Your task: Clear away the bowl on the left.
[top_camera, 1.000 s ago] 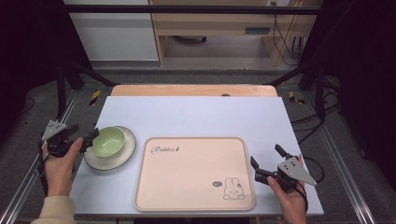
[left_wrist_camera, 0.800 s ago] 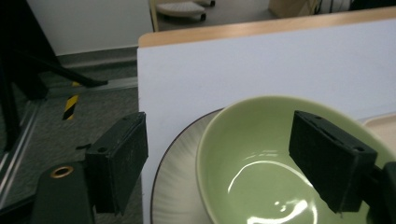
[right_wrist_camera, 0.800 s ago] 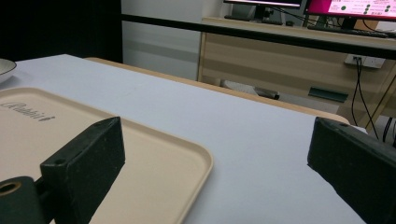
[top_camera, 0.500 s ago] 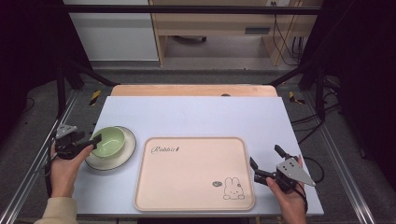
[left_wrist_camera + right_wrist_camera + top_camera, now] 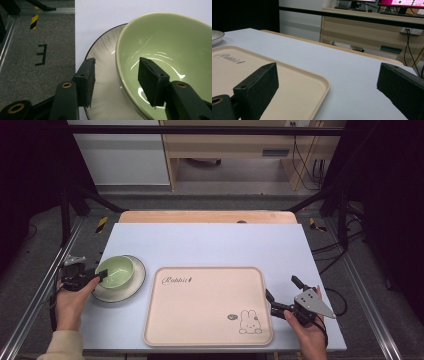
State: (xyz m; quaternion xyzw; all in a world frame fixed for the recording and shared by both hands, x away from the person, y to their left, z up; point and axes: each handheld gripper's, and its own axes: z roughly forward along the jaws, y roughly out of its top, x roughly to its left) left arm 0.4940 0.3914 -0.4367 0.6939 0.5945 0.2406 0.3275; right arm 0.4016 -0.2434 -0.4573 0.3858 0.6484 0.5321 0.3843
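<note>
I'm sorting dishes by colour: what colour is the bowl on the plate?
Pale green; the bowl shows best in the left gripper view.

The bowl (image 5: 115, 271) sits on a plate (image 5: 134, 287) at the left side of the table (image 5: 215, 242), just left of the tray (image 5: 210, 305), which lies at the table's near middle. The left gripper (image 5: 97, 276) is at the bowl's left rim, its jaws having just been closing, one inside the bowl and one outside over the plate (a gap remains at each pad in the left gripper view). The right gripper (image 5: 282, 295) hovers just right of the tray's near right corner, well apart from the bowl, its jaws spread.
</note>
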